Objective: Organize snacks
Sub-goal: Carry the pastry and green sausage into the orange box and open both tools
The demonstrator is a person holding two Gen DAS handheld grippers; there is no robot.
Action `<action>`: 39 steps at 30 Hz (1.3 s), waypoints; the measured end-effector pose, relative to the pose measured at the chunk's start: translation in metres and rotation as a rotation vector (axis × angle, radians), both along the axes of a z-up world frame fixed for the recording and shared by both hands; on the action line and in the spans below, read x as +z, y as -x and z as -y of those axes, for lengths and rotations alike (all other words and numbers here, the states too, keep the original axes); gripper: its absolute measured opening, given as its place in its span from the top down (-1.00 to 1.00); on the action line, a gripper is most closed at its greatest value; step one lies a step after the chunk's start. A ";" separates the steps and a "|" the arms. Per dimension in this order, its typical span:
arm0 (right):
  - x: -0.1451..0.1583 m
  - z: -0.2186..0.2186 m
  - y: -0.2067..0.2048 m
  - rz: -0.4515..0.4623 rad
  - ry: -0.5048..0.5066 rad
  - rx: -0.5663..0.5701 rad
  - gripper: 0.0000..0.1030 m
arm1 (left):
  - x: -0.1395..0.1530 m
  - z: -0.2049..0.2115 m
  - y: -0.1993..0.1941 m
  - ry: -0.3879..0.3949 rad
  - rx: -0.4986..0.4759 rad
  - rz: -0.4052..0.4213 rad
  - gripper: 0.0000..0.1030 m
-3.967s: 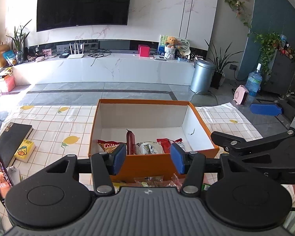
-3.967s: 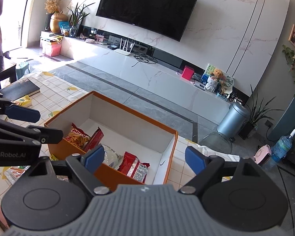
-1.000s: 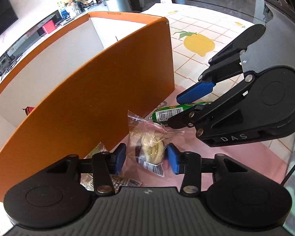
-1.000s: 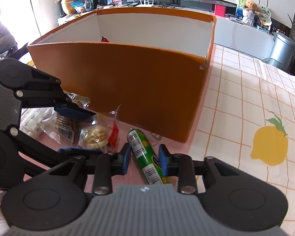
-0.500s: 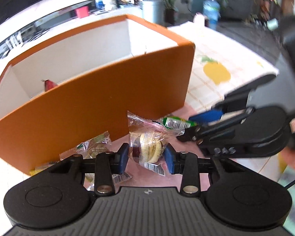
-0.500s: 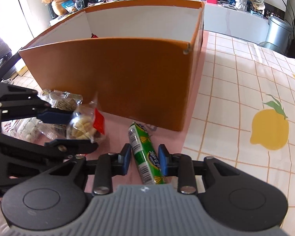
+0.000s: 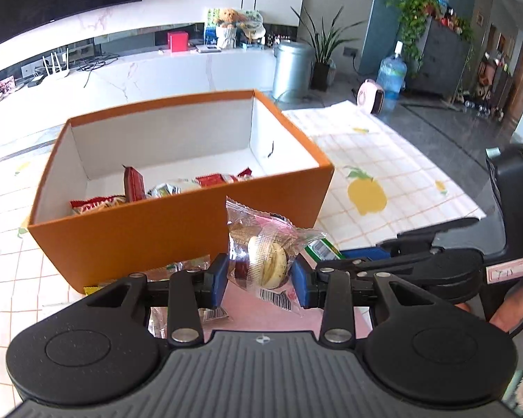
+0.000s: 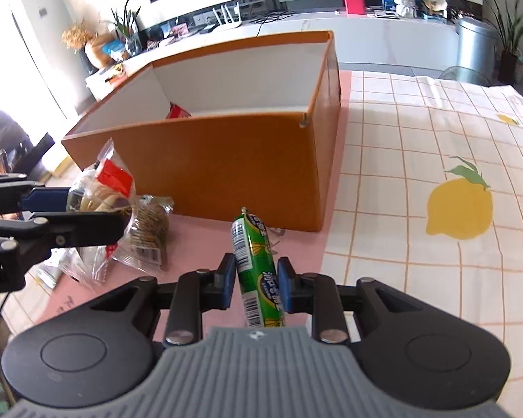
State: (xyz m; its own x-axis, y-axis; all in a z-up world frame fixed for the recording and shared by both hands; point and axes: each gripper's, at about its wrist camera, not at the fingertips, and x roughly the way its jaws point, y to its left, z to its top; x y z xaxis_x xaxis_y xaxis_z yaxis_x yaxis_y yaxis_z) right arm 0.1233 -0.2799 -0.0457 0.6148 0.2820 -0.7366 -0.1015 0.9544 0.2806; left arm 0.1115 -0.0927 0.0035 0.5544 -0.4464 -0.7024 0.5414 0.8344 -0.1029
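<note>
My left gripper (image 7: 259, 277) is shut on a clear cookie packet (image 7: 263, 254) and holds it above the pink mat, in front of the orange box (image 7: 150, 233). The packet also shows in the right wrist view (image 8: 101, 188). My right gripper (image 8: 256, 284) is shut on a green candy roll (image 8: 256, 271), lifted near the box's front right corner (image 8: 310, 174). The box holds several snack packets (image 7: 177, 188). Its open top faces both grippers.
More wrapped biscuits (image 8: 148, 233) lie on the pink mat (image 8: 296, 244) in front of the box. A lemon-print checked tablecloth (image 8: 436, 181) stretches to the right. A TV bench (image 7: 177, 69), a metal bin (image 7: 291, 68) and plants stand beyond the table.
Both grippers have lifted their snacks off the mat and risen. The inside of the box has come into view.
</note>
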 end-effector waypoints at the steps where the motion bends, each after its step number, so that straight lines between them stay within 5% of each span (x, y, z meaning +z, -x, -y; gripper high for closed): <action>1: 0.004 0.000 0.003 0.003 -0.012 -0.006 0.56 | 0.004 0.000 -0.002 0.006 0.000 0.003 0.17; 11: 0.081 -0.022 0.012 0.112 0.045 0.010 0.56 | 0.039 -0.024 -0.018 0.021 0.082 0.041 0.17; 20: 0.123 -0.042 -0.030 0.165 0.129 0.058 0.56 | 0.056 -0.039 -0.051 -0.009 0.130 0.089 0.17; 29: 0.117 -0.065 -0.090 0.123 0.143 0.077 0.56 | 0.045 -0.046 -0.098 -0.022 0.134 0.058 0.17; 39: 0.073 -0.077 -0.161 0.005 0.195 0.093 0.56 | 0.010 -0.052 -0.161 -0.088 0.175 -0.035 0.17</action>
State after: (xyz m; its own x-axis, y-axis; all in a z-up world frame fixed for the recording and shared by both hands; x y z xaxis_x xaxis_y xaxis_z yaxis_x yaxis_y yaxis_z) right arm 0.2845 -0.2026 0.0277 0.5963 0.1903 -0.7799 -0.1929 0.9770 0.0909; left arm 0.2728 -0.0409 0.0138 0.5928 -0.2811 -0.7548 0.3844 0.9222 -0.0416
